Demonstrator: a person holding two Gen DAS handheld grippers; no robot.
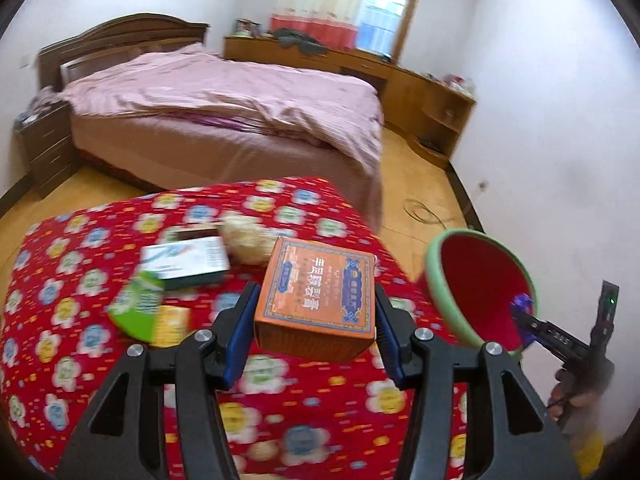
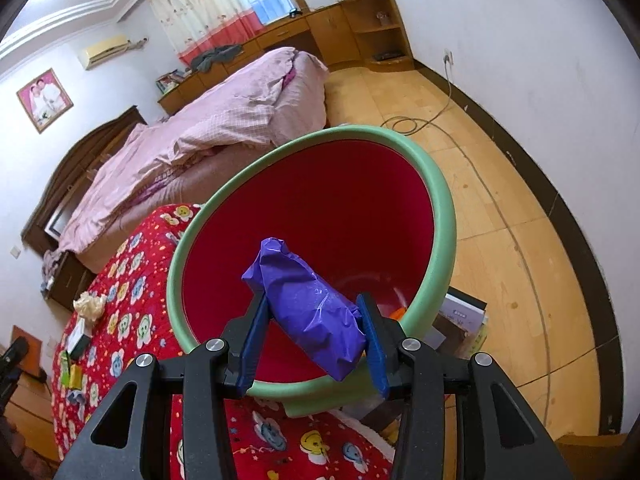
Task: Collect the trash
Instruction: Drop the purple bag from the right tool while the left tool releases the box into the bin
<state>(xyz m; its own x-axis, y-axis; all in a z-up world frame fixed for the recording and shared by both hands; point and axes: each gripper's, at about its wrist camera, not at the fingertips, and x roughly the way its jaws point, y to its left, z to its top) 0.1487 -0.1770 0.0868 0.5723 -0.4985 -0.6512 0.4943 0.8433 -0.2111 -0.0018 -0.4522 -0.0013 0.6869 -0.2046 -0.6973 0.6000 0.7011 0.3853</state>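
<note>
**Both grippers loaded beside the red bin**

The left gripper [image 1: 316, 320] clamps a flat orange cardboard box with printed Chinese characters [image 1: 318, 300] between its blue pads, the box lifted above the red floral-patterned quilted cloth [image 1: 80, 360] that covers the surface below. On that cloth, at about ten o'clock from the box, lie a white and green carton [image 1: 188, 260], a green packet [image 1: 138, 306] with a yellow packet [image 1: 170, 324] touching it, and a crumpled cream paper wad [image 1: 244, 242] at eleven o'clock.

The right gripper [image 2: 312, 328] pinches a crumpled purple plastic wrapper [image 2: 308, 304] between its blue pads, held over the mouth of the round red bin with a pale green rim [image 2: 440, 200]. In the left wrist view that bin [image 1: 436, 272] sits at three o'clock from the orange box, tilted, at the cloth's edge. An orange scrap [image 2: 398, 313] shows inside the bin, near its bottom. A pink-covered bed [image 1: 224, 100] stands at twelve o'clock.
</note>
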